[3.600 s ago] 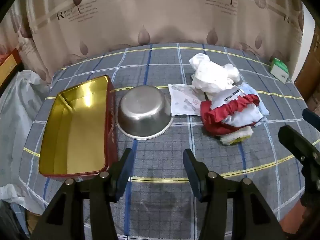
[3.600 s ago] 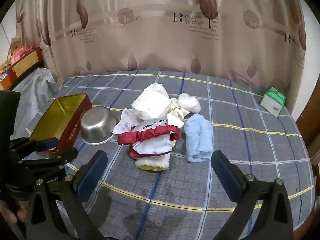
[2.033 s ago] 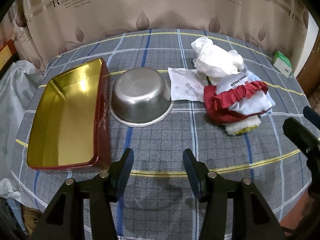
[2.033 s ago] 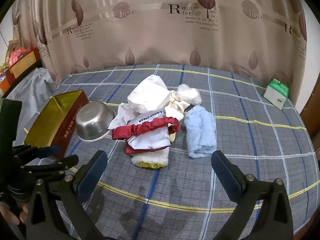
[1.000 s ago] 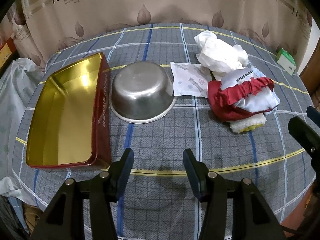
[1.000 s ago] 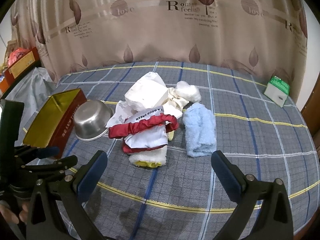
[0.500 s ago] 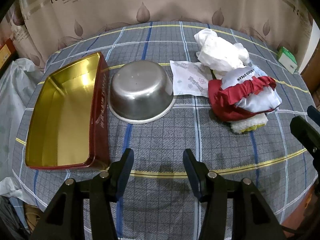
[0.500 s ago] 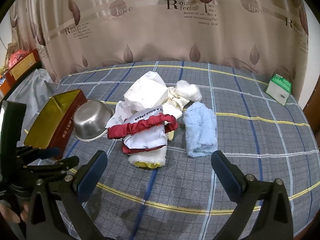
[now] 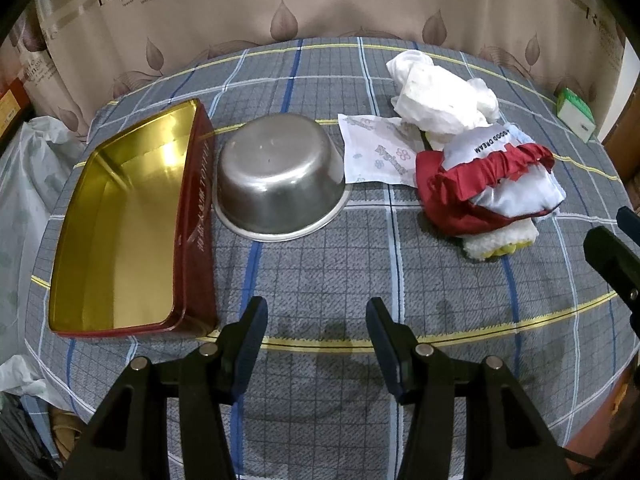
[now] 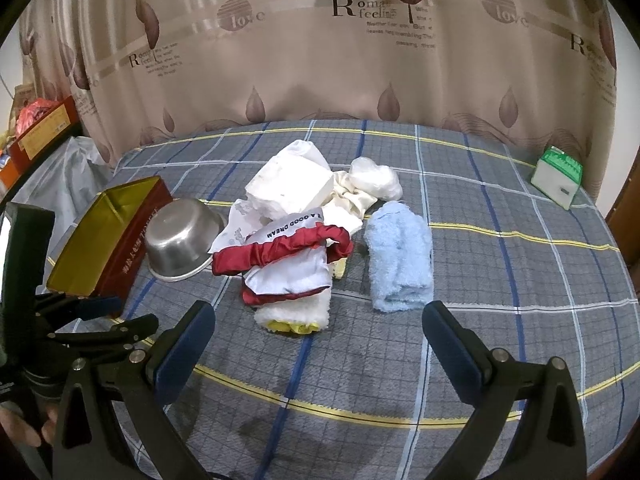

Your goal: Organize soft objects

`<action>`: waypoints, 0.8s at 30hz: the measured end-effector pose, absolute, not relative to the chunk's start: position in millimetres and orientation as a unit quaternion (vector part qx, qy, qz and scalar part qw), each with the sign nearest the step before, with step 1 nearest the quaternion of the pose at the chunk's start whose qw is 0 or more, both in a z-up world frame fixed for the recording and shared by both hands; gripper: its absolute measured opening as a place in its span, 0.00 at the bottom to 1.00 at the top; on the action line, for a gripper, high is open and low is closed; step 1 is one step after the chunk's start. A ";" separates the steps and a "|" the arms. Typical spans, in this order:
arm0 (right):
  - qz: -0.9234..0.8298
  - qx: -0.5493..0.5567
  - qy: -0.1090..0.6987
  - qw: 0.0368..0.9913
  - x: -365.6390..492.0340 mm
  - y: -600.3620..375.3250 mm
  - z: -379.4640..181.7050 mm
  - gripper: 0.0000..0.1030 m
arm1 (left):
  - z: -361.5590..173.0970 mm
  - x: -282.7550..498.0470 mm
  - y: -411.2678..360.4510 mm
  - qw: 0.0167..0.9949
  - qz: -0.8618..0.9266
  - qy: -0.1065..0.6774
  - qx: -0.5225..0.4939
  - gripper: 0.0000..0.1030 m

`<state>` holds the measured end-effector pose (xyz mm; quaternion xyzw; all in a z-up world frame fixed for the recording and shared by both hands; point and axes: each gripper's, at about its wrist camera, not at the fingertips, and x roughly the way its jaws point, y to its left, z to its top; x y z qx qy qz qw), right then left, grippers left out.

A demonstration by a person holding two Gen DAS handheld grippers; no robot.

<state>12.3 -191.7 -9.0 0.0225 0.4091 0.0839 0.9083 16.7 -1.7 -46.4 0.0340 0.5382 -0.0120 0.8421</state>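
Note:
A heap of soft things lies mid-table: a red-and-white satin pouch (image 9: 492,184) (image 10: 288,260) on a fluffy white-and-yellow cloth (image 10: 294,312), crumpled white cloths (image 9: 436,96) (image 10: 292,188), a printed wipe packet (image 9: 376,152) and a light blue towel (image 10: 400,256). An open red tin with a gold inside (image 9: 120,232) (image 10: 100,236) and an upturned steel bowl (image 9: 280,176) (image 10: 180,240) sit to the left. My left gripper (image 9: 316,320) hangs open over bare cloth in front of the bowl. My right gripper (image 10: 316,332) is open wide just short of the fluffy cloth.
The table wears a grey plaid cloth (image 10: 500,280) and backs onto a beige printed curtain (image 10: 320,60). A green-and-white box (image 10: 558,178) stands at the far right corner. A white plastic bag (image 9: 24,184) hangs off the left edge.
Nothing has visibly changed over the last second. Before that, both views shifted slightly closer to the table; no object moved and both grippers stayed open.

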 end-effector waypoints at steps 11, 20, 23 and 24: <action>0.057 0.017 0.414 0.908 20.8 -212.0 -16.5 1.00 | -48.8 18.9 1.5 0.841 -0.011 0.540 0.032 0.51; 0.031 -0.004 0.431 0.902 50.8 -242.2 -36.5 0.86 | -49.6 26.6 -0.1 0.843 -0.024 0.536 0.031 0.51; 0.033 -0.005 0.441 0.897 64.8 -247.3 -47.5 0.82 | -47.5 30.1 -1.7 0.847 -0.028 0.531 0.032 0.51; 0.032 -0.009 0.447 0.894 70.6 -248.5 -52.8 0.82 | -46.7 31.4 -2.8 0.847 -0.032 0.530 0.031 0.51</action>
